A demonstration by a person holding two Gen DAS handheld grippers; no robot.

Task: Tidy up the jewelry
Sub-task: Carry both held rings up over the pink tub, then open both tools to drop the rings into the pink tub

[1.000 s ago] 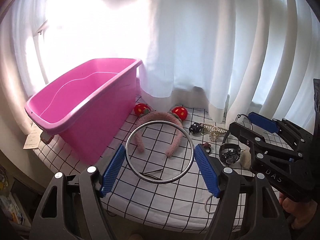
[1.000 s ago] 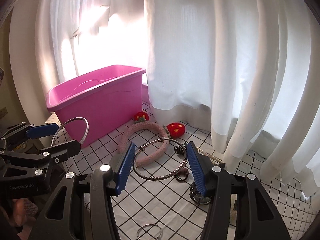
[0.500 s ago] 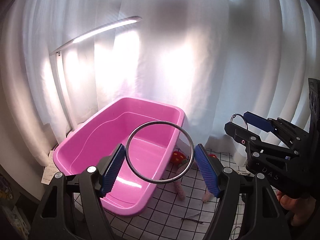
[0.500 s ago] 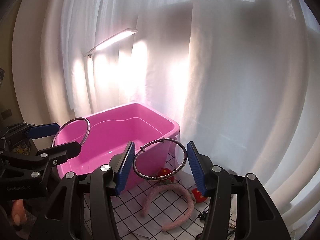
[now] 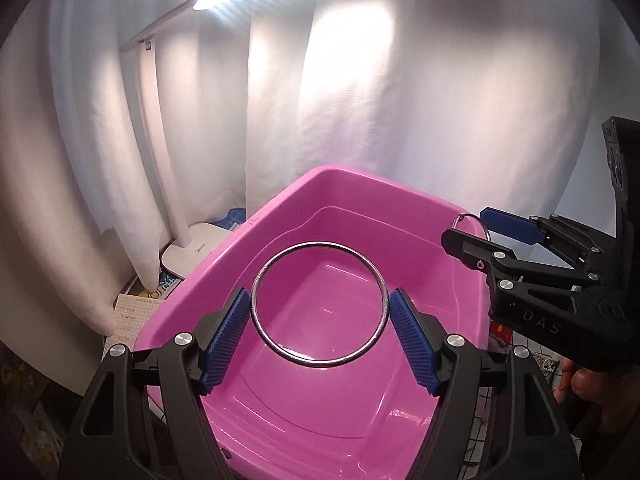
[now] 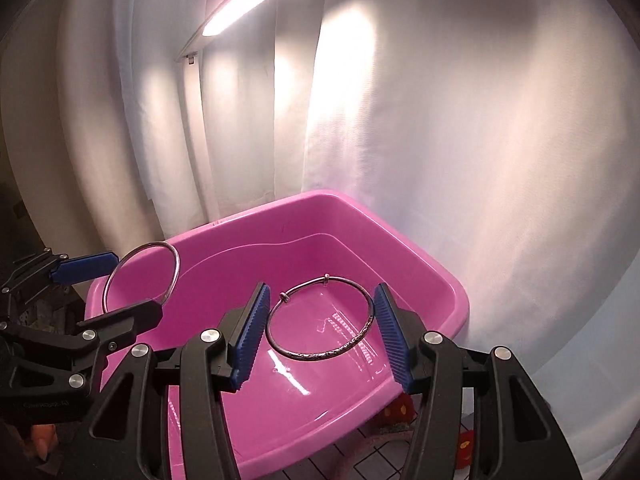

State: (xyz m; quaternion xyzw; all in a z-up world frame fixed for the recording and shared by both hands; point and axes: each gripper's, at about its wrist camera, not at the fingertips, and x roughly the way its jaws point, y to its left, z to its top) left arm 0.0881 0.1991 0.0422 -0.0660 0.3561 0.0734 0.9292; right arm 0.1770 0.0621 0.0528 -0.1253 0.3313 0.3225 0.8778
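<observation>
My left gripper (image 5: 320, 320) is shut on a plain silver bangle (image 5: 379, 284), holding it flat above the inside of the pink plastic tub (image 5: 280, 208). My right gripper (image 6: 320, 330) is shut on a thinner silver bangle with small beads (image 6: 320, 356), also held above the pink tub (image 6: 440, 276). Each gripper shows in the other's view: the right one (image 5: 472, 228) at the right edge, the left one (image 6: 120, 280) at the left edge with its bangle (image 6: 176, 264). The tub looks empty inside.
White curtains (image 5: 400, 100) hang behind the tub. A white desk lamp (image 5: 188, 240) stands at the tub's far left, its lit bar overhead. A pink headband with red strawberry ends (image 6: 400, 408) lies on the checked cloth (image 6: 360, 452) right of the tub.
Both grippers rose from the checked cloth and moved left over the pink tub, each still holding its bangle. The jewelry on the cloth has dropped out of view.
</observation>
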